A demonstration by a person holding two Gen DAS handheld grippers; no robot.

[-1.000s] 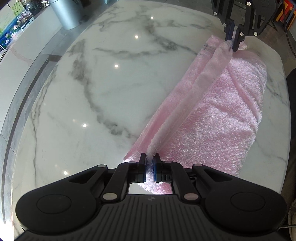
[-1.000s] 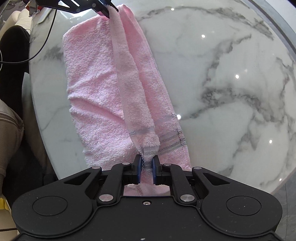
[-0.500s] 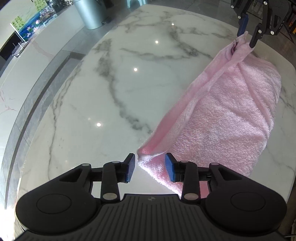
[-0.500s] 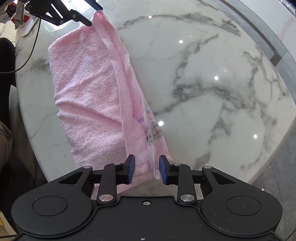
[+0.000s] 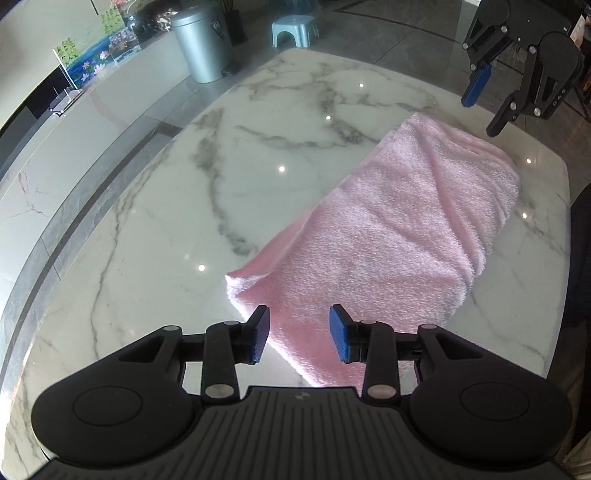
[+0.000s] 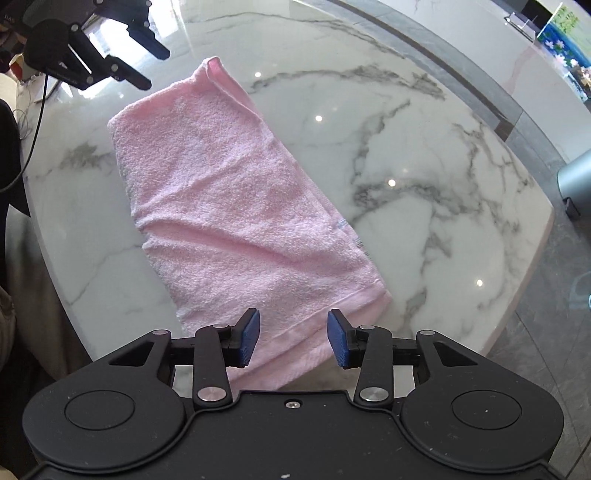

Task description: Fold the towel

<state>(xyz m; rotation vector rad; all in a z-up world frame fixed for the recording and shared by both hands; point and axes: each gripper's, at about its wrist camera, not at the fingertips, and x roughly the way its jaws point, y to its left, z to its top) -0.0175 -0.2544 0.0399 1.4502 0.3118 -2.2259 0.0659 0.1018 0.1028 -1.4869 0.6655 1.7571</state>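
Observation:
A pink towel [image 5: 399, 236] lies folded in half lengthwise on the white marble table [image 5: 184, 221], slightly rumpled. My left gripper [image 5: 299, 325] hovers open above its near end, nothing between the blue pads. In the same view my right gripper [image 5: 480, 116] hangs open above the towel's far end. In the right wrist view the towel [image 6: 229, 206] runs away from my right gripper [image 6: 293, 332], whose jaws are opening and hold nothing, over the hemmed end. My left gripper [image 6: 153, 69] is open above the far corner.
On the floor past the table stand a grey bin [image 5: 203, 44] and a pale blue stool [image 5: 293, 31]. A clear stand with a picture [image 5: 85, 74] sits on a counter at left. A black cable [image 6: 37, 122] hangs off the table's left edge.
Both grippers let go of the towel's edge, opened and rose. The lifted edge dropped, so the towel now lies flat and folded.

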